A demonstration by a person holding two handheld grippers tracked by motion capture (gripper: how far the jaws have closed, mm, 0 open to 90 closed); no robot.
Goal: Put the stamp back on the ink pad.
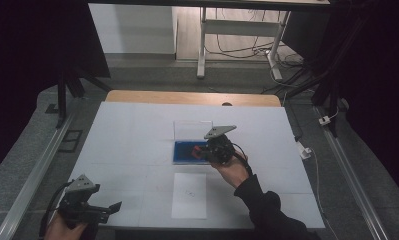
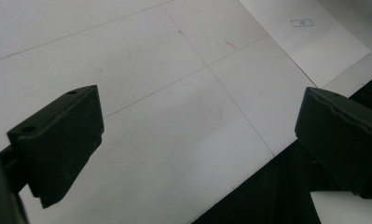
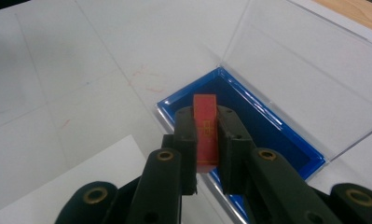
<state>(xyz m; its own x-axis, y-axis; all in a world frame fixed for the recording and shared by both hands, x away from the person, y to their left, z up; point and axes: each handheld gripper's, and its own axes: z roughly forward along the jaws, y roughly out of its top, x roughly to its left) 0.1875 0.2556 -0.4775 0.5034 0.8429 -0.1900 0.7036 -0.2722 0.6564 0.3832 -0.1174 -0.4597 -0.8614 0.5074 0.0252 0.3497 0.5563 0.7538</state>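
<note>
white table top (image 1: pixel 137 150) with faint grid lines, wood strip at far edge – dark room, grey floor | paper sheet (image 1: pixel 189 195) near front, small print unreadable | right gripper (image 3: pixel 206 135) clamps red block (image 3: pixel 206 128) over blue tray (image 3: pixel 277 135), clear lid up | left gripper (image 2: pixel 193 140) jaws spread, empty – front-left corner

A right gripper (image 1: pixel 218 148) is held over a blue tray (image 1: pixel 183 152) with a clear upright lid (image 1: pixel 192 129), a red object (image 1: pixel 198 150) seen at its jaws. A left gripper (image 1: pixel 118 205) is held at the white table's (image 1: pixel 132 145) near-left edge, and a white paper sheet (image 1: pixel 189 195) is laid just before the tray.
</note>
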